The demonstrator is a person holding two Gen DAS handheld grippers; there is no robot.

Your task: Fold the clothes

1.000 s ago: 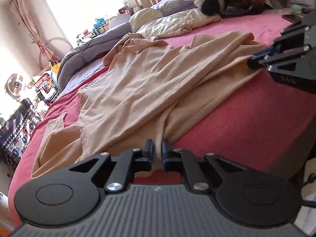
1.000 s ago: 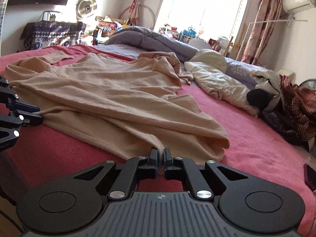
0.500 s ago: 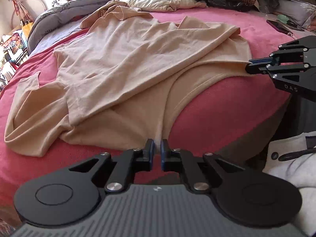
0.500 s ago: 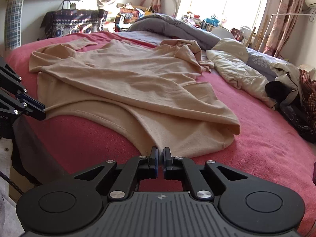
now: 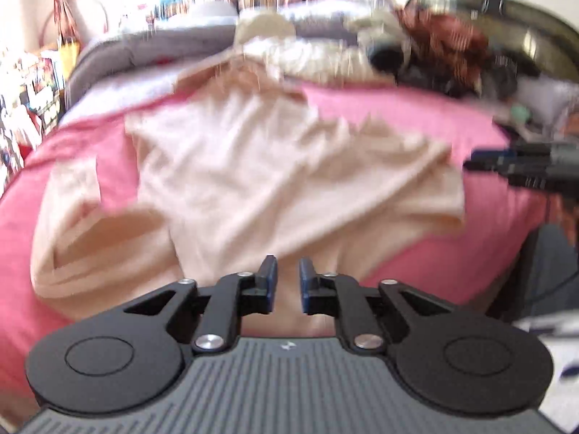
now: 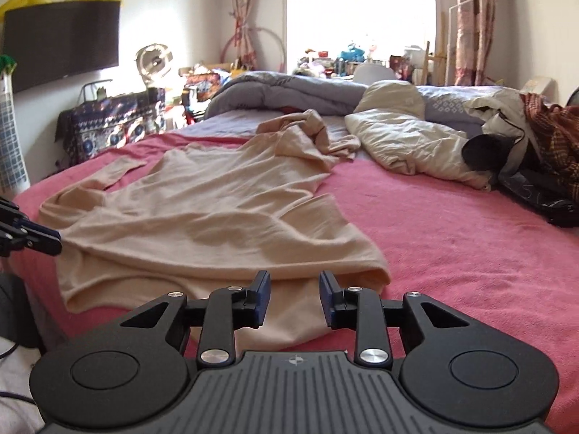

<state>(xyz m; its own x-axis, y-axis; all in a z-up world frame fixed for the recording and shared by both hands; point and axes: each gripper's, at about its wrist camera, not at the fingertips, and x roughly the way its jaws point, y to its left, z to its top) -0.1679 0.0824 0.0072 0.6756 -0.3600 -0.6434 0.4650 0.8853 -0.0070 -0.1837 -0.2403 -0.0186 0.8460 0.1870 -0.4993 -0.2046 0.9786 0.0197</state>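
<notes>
While the beige long-sleeved garment [image 6: 217, 217] lies spread, still rumpled, on the pink bedspread [image 6: 452, 224], both tools are letting go of its near hem: the jaws of the left tool [image 5: 288, 282] and of the right tool [image 6: 294, 298] are opening, cloth lying between them but not pinched. This looks like the end of the laying-out step. Next probably comes a fresh grasp at a sleeve or side edge, to carry it across the body.

Matt beige knit garment [image 6: 217, 213]
</notes>
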